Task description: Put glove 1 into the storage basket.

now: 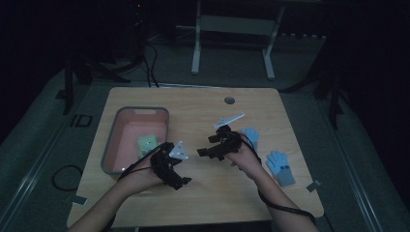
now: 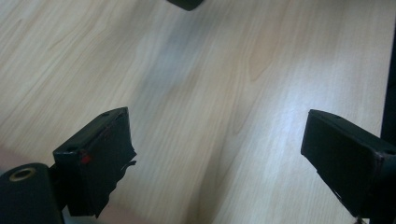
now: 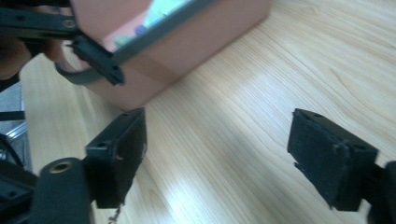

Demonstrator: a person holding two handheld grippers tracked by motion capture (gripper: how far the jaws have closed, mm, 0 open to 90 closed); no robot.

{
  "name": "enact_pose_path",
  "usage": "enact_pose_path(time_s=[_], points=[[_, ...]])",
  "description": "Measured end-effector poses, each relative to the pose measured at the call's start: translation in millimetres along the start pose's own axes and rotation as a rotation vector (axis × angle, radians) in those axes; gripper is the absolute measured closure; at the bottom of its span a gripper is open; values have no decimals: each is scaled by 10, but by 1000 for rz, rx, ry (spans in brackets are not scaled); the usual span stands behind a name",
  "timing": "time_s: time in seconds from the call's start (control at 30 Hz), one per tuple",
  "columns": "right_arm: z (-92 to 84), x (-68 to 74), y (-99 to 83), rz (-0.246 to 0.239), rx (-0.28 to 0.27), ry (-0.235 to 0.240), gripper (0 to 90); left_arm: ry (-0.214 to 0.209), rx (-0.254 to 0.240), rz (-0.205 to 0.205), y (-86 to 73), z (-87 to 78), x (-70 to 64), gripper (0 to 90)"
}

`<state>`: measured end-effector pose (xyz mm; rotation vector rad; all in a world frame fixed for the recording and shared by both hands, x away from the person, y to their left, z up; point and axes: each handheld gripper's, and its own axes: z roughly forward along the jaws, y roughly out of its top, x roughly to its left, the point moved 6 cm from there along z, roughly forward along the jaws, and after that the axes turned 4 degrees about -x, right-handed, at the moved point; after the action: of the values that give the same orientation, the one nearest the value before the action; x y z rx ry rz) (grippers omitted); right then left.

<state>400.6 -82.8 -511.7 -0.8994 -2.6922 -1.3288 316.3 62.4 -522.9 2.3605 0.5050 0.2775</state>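
My left gripper (image 1: 175, 175) hovers low over the table just right of a pink bin (image 1: 110, 154) with a grey rim. Its own view shows the jaws (image 2: 217, 121) open with bare wood between them. My right gripper (image 1: 205, 152) is held near the table's middle and points left toward the bin; its jaws (image 3: 219, 116) stand open with nothing in them. A pale green thing (image 1: 146, 143) lies inside the bin. The right gripper view has the pink bin (image 3: 196, 42) ahead, with the left gripper (image 3: 95, 58) in front of it.
Two light blue gloves (image 1: 251, 137) (image 1: 281, 166) lie on the wooden table (image 1: 203, 198) to the right of my right hand. A thin white strip (image 1: 229, 119) lies behind the right gripper, and a round cable hole (image 1: 229, 100) sits near the far edge.
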Motion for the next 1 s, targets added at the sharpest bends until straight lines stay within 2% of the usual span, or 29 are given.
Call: enact_pose_path(time_s=[0.07, 0.1, 0.13, 0.27, 0.37, 0.43, 0.5, 0.53, 0.67, 0.73, 0.8, 0.83, 0.87, 0.9, 1.0], points=[[-39, -55, -45, -3, -16, -32, 225, 2, -31, -1, 7, 55, -42, 94], [-81, -103, -84, 13, -42, -36, 234, 3, -40, -1, 4, 92, -63, 94], [-98, -124, -107, 20, -48, -38, 234, 31, -41, 10, -6, 171, -97, 94], [-129, -197, -187, 19, -45, -74, 247, 16, -42, 24, -20, 271, -180, 94], [-161, -290, -316, 45, -29, -85, 255, 1, -28, 29, -52, 364, -234, 94], [-180, -335, -385, 41, -34, -99, 254, -5, -2, 24, -95, 435, -254, 94], [-204, -381, -457, 33, -40, -115, 248, 12, 12, 39, -131, 498, -266, 93], [-218, -401, -493, 32, -40, -125, 230, -3, 21, 33, -149, 543, -299, 93], [-266, -458, -594, 19, -41, -155, 197, -16, 14, 34, -169, 595, -358, 93], [-343, -537, -680, 27, -52, -186, 176, -33, 7, 27, -183, 615, -386, 93], [-376, -569, -706, 39, -58, -195, 171, -58, -6, 1, -196, 633, -397, 93], [-444, -633, -752, 59, -72, -218, 154, -58, -9, -7, -205, 641, -394, 93], [-444, -633, -752, 59, -72, -218, 154, -58, -8, -11, -216, 646, -393, 93], [-498, -692, -796, 77, -78, -251, 142, -68, -8, -19, -240, 658, -406, 93], [-548, -736, -843, 69, -77, -272, 121, -63, -20, -27, -257, 665, -404, 94]])
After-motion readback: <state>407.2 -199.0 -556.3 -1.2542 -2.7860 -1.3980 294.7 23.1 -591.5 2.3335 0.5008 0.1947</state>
